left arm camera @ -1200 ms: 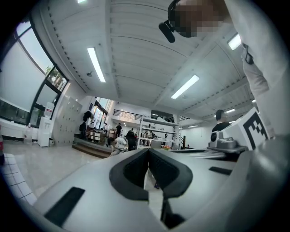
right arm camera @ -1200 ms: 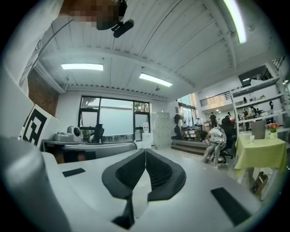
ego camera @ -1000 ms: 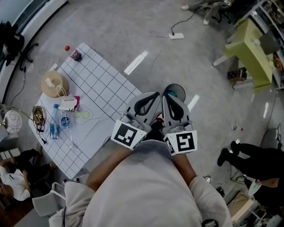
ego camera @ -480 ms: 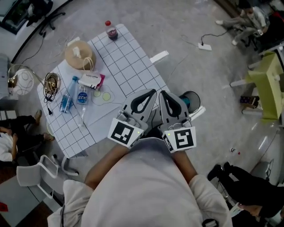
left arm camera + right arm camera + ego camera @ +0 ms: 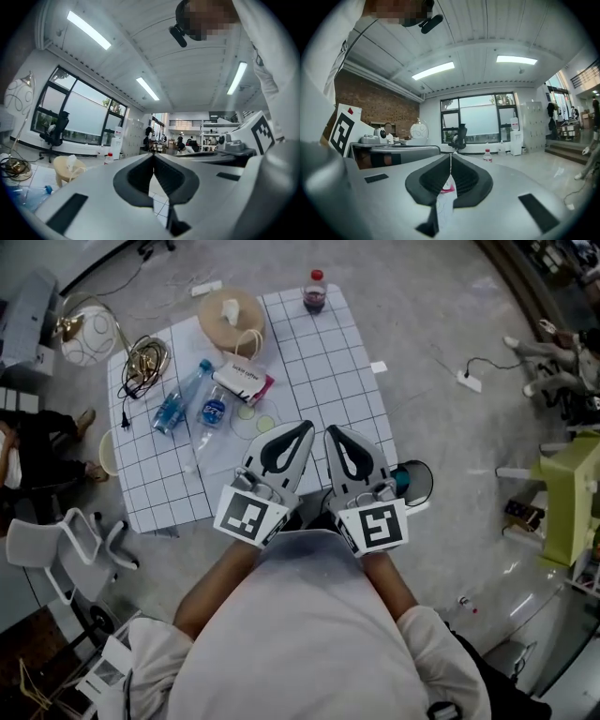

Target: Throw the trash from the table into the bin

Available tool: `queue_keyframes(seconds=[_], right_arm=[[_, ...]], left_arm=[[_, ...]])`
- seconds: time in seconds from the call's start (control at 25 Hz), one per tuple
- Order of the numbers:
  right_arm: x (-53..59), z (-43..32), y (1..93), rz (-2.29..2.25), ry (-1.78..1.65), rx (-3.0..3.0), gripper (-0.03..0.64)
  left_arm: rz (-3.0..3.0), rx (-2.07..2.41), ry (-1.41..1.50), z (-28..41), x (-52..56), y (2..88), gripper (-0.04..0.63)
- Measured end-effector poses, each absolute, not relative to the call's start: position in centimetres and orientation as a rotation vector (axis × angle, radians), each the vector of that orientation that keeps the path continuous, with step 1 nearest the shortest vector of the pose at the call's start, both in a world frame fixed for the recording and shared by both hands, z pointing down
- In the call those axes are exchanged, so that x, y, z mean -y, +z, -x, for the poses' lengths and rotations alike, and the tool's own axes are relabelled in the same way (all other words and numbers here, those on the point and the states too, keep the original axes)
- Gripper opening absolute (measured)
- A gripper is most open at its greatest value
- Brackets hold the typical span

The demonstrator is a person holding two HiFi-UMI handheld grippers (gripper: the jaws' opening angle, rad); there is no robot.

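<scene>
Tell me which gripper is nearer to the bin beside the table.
Right. The right gripper sits just left of the bin in the head view; the left gripper is farther left, past it.

The person swings round to face the table [image 5: 328, 371], which shifts from the left of the head view to straight ahead. The left gripper [image 5: 307, 427] and right gripper [image 5: 331, 432] now overlap its near edge. The bin [image 5: 413, 482] now sits beside the right gripper instead of beyond its tip.
</scene>
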State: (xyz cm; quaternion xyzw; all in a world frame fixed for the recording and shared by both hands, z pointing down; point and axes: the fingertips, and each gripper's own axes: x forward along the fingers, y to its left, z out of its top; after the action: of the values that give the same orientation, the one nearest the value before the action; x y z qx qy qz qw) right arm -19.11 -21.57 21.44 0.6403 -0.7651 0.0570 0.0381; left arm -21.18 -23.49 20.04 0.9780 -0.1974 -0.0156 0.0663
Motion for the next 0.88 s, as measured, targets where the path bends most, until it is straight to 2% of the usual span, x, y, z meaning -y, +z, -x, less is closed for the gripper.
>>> queue_keyframes(seconds=[0.44, 0.88], right_arm=[[24.5, 26.5, 22.3, -1.648, 0.176, 2.542, 0.020], [27.3, 31.1, 25.6, -1.479, 0.150, 2.437, 0.020]], left_arm=[[-2.842, 1.003, -0.052, 29.6, 26.6, 21.0, 0.006], [-2.708, 1.265, -0.015, 36.1, 27.8, 22.6, 0.006]])
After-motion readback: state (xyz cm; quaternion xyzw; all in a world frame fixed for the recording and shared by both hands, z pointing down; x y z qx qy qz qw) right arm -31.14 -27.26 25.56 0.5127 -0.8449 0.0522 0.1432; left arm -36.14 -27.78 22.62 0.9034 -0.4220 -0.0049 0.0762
